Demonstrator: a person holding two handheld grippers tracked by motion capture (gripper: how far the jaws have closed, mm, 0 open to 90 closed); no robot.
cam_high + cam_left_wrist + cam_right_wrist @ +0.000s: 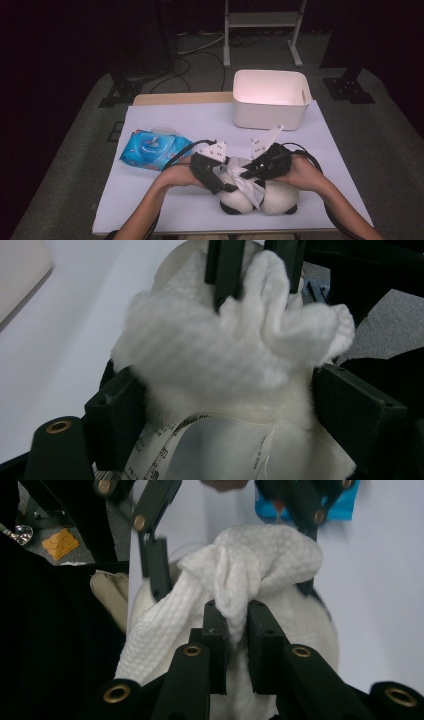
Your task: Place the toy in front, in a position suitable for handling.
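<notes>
While both hands work at the near edge of the white table (165,117), the black-and-white plush panda toy (260,197) lies there directly beneath the tools. The left gripper (227,181) stands wide, its jaws clamped on either side of the toy's white body, with the printed care label (220,442) hanging just below the grip. The right gripper (248,173) is nearly closed, pinching a fold of the white textured wet wipe (250,562), which drapes over the toy between the two tools. The wipe lies above the plush, touching it, so any wiping stroke falls to the right hand. Farther left lies the blue wet-wipe packet (152,148); farthest stands the white rectangular plastic bin (270,117).
</notes>
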